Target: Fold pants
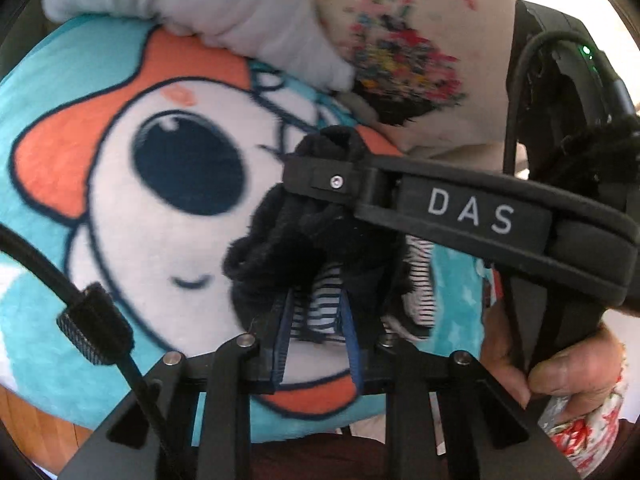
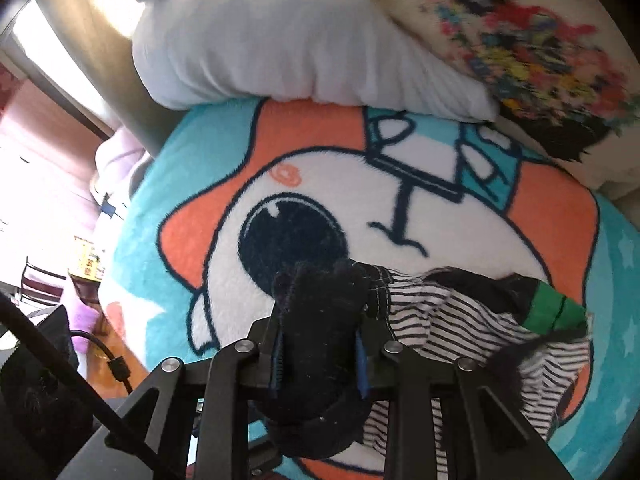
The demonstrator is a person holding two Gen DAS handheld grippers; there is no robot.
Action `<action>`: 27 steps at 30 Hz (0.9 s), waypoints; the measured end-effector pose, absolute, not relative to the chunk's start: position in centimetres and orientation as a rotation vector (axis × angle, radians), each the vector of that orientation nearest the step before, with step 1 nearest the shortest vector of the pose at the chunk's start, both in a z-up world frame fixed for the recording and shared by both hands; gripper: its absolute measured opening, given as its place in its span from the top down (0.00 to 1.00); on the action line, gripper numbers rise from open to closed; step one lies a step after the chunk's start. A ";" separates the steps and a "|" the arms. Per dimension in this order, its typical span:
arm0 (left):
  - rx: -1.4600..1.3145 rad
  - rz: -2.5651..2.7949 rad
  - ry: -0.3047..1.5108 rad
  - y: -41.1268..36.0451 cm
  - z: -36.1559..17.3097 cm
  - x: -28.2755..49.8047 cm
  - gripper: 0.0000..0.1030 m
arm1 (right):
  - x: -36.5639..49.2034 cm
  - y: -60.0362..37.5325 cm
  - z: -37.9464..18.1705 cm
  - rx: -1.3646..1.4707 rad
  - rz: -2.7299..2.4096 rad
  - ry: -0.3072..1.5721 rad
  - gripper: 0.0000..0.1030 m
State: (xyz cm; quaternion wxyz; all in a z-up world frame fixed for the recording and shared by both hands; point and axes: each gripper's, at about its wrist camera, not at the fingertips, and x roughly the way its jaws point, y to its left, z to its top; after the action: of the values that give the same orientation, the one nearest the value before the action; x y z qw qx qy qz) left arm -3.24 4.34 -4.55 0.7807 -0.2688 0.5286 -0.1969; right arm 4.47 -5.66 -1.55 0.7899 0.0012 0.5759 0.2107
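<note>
Right up against my left wrist camera are the left tongs [image 1: 318, 316], and they're clamped on a bunch of the pants [image 1: 304, 240], fuzzy black fabric with a black and white striped lining poking out between the blue pads. That bunch hangs just above a fleece blanket [image 1: 120, 200] with a big cartoon face on it, teal and orange with one huge dark eye. Crossing in front of me is the other gripper, the one with DAS printed on its side, and its right tongs [image 1: 332, 148] are pinching a second tuft of the same black fabric, apart from mine. A hand [image 1: 560, 364] holds that gripper's handle at the lower right. Behind the blanket a white pillow [image 1: 200, 8] sits next to a cream cushion [image 1: 408, 40] with blurry multicolour stitching. Switching to the right wrist camera, the right tongs [image 2: 318, 356] are closed on a thick wad of the black fabric, which fills the whole gap between the fingers. From there the rest of the pants trails off to the right across the blanket, stripes showing, with a green patch [image 2: 554, 310] near the far end. Same white pillow and cushion along the top.
</note>
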 end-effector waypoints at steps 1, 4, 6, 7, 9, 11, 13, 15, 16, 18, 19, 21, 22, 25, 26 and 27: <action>-0.576 -0.434 1.139 3.7 -4.1 -3.4 0.78 | 4.6 -6.1 -1.5 0.015 0.456 1.233 0.73; -0.555 -0.468 1.131 1.1 -2.7 -3.7 0.78 | 3.8 -8.8 -0.3 0.072 0.455 1.200 0.73; -0.537 -0.494 1.129 -0.6 -1.7 -4.0 0.78 | 3.4 -11.3 0.3 0.112 0.444 1.183 0.73; -0.531 -0.509 1.126 -1.2 -1.1 -4.2 0.78 | 3.4 -12.5 0.3 0.128 0.439 1.180 0.73; -0.521 -0.535 1.111 -2.1 -0.1 -4.4 0.78 | 3.2 -15.8 0.2 0.164 0.411 1.175 0.73; -0.505 -0.536 1.091 -2.6 1.0 -4.6 0.76 | 3.1 -18.6 -0.3 0.198 0.387 1.177 0.73; -0.497 -0.502 1.083 -2.5 1.4 -4.4 0.71 | 3.0 -21.3 -1.1 0.227 0.365 1.181 0.72; -0.509 -0.431 1.096 -2.2 1.1 -3.9 0.70 | 3.1 -23.9 -2.3 0.246 0.355 1.199 0.63; -0.515 -0.409 1.106 -2.2 0.8 -3.5 0.70 | 3.1 -25.3 -3.0 0.250 0.312 1.208 0.59; -0.516 -0.362 1.125 -2.6 0.1 -2.7 0.70 | 3.1 -27.2 -3.3 0.258 0.254 1.199 0.54; -0.513 -0.349 1.131 -2.9 -0.2 -2.3 0.70 | 3.0 -28.2 -3.3 0.268 0.230 1.186 0.54; -0.501 -0.327 1.159 -4.1 -1.3 -1.4 0.70 | 2.8 -29.8 -2.7 0.308 0.219 1.158 0.54; -0.494 -0.325 1.168 -4.6 -1.6 -1.2 0.70 | 2.7 -30.4 -2.2 0.324 0.218 1.136 0.54; -0.453 -0.333 1.214 -7.3 -3.3 -0.8 0.70 | 2.4 -30.9 -0.7 0.384 0.283 1.064 0.57; -0.443 -0.338 1.233 -8.1 -3.9 -0.8 0.70 | 2.3 -30.8 -0.5 0.410 0.320 1.059 0.59; -0.436 -0.338 1.249 -8.7 -4.4 -0.9 0.70 | 2.2 -30.6 -0.7 0.431 0.349 1.061 0.59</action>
State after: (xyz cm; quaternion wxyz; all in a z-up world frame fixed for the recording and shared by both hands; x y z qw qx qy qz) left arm -0.89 -8.65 -4.44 0.7760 -0.2016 0.5770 -0.1560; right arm 2.21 -30.60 -0.66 0.8261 0.2030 0.4994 0.1643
